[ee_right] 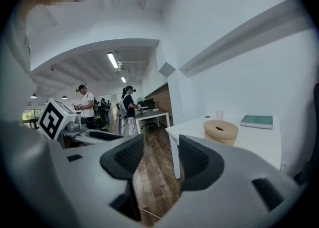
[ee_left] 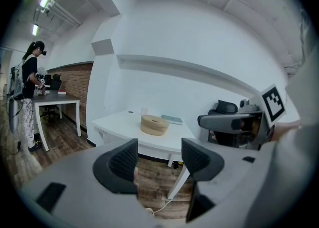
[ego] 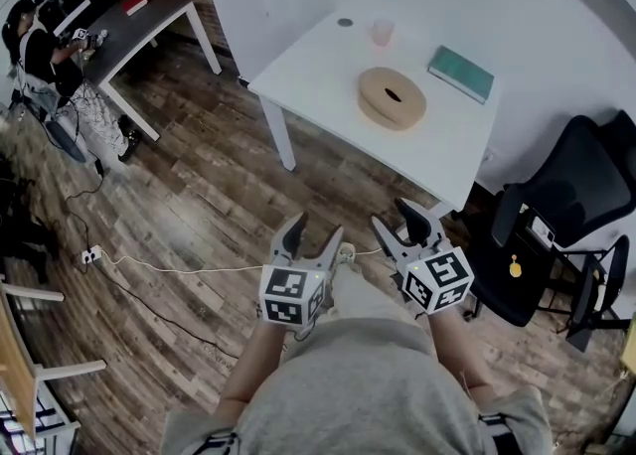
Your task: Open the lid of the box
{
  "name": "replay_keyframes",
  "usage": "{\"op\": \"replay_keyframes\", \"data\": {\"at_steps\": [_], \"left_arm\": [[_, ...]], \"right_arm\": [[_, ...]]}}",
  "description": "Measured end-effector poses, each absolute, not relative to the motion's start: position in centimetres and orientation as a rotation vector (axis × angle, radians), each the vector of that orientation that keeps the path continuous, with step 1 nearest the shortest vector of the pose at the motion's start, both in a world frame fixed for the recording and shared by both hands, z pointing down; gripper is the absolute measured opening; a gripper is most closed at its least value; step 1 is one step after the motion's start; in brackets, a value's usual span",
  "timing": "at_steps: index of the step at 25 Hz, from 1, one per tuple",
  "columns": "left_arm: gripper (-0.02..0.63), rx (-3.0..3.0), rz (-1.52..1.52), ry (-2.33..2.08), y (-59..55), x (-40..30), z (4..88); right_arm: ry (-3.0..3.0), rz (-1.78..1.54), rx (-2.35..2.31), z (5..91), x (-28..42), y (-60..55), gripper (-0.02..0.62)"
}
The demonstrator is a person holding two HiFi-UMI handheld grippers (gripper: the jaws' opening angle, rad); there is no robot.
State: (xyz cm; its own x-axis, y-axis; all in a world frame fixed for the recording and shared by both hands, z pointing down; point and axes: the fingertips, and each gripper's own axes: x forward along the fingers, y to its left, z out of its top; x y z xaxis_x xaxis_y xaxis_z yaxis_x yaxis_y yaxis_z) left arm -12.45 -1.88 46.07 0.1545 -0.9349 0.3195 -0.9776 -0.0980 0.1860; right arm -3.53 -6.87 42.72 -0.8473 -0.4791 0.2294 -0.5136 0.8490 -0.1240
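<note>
Approach step, I judge: the left gripper and right gripper, jaws apart and empty, hang well short of the round box on the far table, whose lid needs reaching next.

The box sat flat on the white table, a round, low, pale tan drum near the middle of the tabletop. Its lid was on, level and shut, with a small dark oval slot at its centre.
</note>
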Motion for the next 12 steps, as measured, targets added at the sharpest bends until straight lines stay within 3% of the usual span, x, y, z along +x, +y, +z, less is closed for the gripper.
{"op": "replay_keyframes", "data": {"at_steps": [12], "left_arm": [[0.245, 2.117, 0.209, -1.804, -10.7, -18.3, 47.3]], "right_arm": [[-2.851, 0.276, 0.799, 43.7, -9.9, -16.5, 0.219]]}}
